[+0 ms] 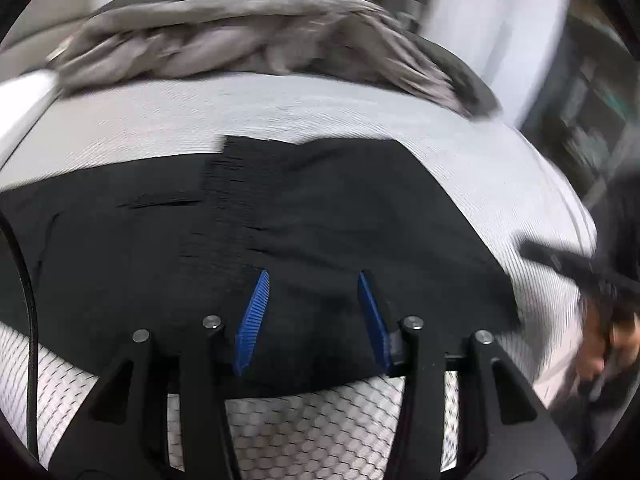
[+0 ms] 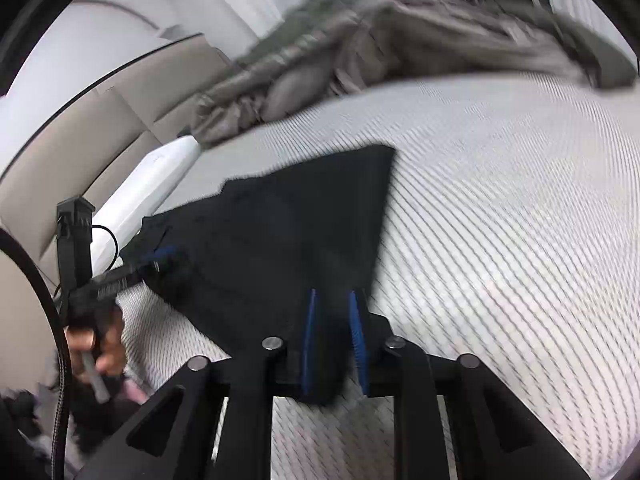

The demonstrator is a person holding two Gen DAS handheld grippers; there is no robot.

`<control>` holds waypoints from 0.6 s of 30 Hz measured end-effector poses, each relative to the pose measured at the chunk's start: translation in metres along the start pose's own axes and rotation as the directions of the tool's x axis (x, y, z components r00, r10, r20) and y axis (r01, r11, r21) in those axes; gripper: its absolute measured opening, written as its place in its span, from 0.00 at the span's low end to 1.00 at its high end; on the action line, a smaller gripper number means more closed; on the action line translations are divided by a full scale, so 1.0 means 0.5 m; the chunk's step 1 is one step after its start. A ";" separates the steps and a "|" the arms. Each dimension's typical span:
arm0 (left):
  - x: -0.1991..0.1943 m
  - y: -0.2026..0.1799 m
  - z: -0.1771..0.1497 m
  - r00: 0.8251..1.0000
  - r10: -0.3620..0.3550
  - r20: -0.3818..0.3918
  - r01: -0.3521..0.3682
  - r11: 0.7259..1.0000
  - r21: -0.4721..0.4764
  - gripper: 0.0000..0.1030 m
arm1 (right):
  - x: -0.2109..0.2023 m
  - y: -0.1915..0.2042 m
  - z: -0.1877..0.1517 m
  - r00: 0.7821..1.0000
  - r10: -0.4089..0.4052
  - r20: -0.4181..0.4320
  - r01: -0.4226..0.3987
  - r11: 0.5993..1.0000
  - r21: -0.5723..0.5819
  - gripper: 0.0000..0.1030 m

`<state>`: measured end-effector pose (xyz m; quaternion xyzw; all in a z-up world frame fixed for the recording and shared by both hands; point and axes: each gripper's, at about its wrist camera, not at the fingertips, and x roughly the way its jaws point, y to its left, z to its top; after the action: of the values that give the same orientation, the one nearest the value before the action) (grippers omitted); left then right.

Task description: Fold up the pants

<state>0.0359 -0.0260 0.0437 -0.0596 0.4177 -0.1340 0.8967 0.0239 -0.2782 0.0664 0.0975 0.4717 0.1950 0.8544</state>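
Pants [image 1: 280,240] lie black on the pale mattress [image 2: 500,200]; left gripper [image 1: 312,292] spreads over them, right gripper [image 2: 332,300] pinches their edge.

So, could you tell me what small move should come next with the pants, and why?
Probably close the left gripper on the cloth. Its jaws stand open over the black pants, which lie on the white mattress, while the right gripper looks nearly shut on the pants' near edge. Both ends likely need holding before the fold is carried over.
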 end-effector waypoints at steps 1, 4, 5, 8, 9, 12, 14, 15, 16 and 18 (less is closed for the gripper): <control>0.011 -0.018 -0.007 1.000 -0.011 -0.024 0.012 0.999 0.043 0.46 | 0.019 0.028 0.001 1.000 0.016 0.016 -0.015 0.999 -0.028 0.21; 0.050 -0.046 -0.032 0.995 0.043 -0.089 -0.030 0.989 0.144 0.46 | 0.087 0.097 -0.007 0.999 0.046 -0.011 -0.047 0.996 -0.080 0.27; 0.058 -0.044 -0.035 0.994 0.045 -0.100 -0.029 0.987 0.156 0.46 | 0.113 0.118 -0.014 0.998 0.046 -0.045 -0.051 0.993 -0.104 0.29; 0.049 -0.002 -0.041 0.992 -0.009 -0.128 0.024 0.993 0.117 0.46 | 0.168 0.135 -0.044 0.989 -0.033 -0.145 0.002 0.978 -0.210 0.29; 0.041 0.019 -0.045 0.991 -0.012 -0.131 0.026 0.994 0.105 0.46 | 0.173 0.133 -0.052 0.987 -0.045 -0.155 0.005 0.969 -0.247 0.29; 0.027 0.059 -0.055 0.991 -0.019 -0.133 0.031 0.996 0.084 0.46 | 0.144 0.095 -0.058 0.987 -0.078 -0.141 0.042 0.969 -0.242 0.29; 0.018 0.070 -0.058 0.990 -0.025 -0.137 0.039 0.994 0.098 0.46 | 0.117 0.056 -0.063 0.980 -0.148 -0.131 0.117 0.968 -0.222 0.29; 0.010 0.071 -0.060 0.991 -0.019 -0.132 0.034 0.993 0.110 0.46 | 0.108 0.037 -0.066 0.976 -0.166 -0.143 0.134 0.970 -0.205 0.30; -0.002 0.073 -0.058 0.993 -0.012 -0.121 0.026 0.993 0.115 0.46 | 0.093 0.023 -0.070 0.974 -0.160 -0.159 0.131 0.975 -0.181 0.31; -0.034 0.078 -0.039 0.998 0.017 -0.058 -0.012 0.996 0.085 0.46 | 0.054 0.006 -0.063 0.976 -0.151 -0.156 0.129 0.981 -0.141 0.32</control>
<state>0.0179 0.0162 0.0351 -0.0146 0.4383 -0.1469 0.8866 0.0096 -0.2647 0.0300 -0.0087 0.5332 0.1720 0.8283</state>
